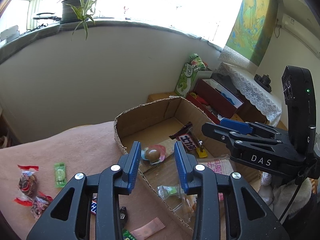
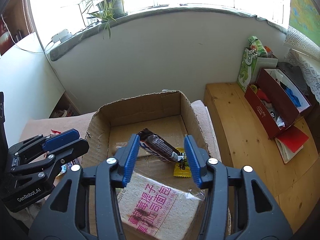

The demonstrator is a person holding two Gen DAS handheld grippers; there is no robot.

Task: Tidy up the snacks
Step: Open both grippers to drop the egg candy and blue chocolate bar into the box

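Observation:
An open cardboard box (image 1: 140, 118) (image 2: 138, 108) sits on a tan cloth. Inside lie a dark chocolate bar (image 1: 187, 140) (image 2: 158, 147), a yellow candy (image 1: 201, 152) (image 2: 181, 168), a packed egg (image 1: 153, 154), a clear wrapped snack (image 1: 170, 192) and a toast bread pack (image 2: 160, 204). My left gripper (image 1: 157, 164) is open and empty above the box's near wall, over the egg. My right gripper (image 2: 162, 158) is open and empty above the bread, with the chocolate bar lying between its jaws below. Each gripper shows in the other's view: right (image 1: 236, 132), left (image 2: 60, 140).
On the cloth left of the box lie red-wrapped snacks (image 1: 27, 184), a green candy (image 1: 60, 175), a pink packet (image 1: 148, 228) and dark candies (image 1: 123, 215). A wooden bench (image 2: 240, 124) with red boxes (image 2: 280, 104) and a green carton (image 2: 248, 70) stands right.

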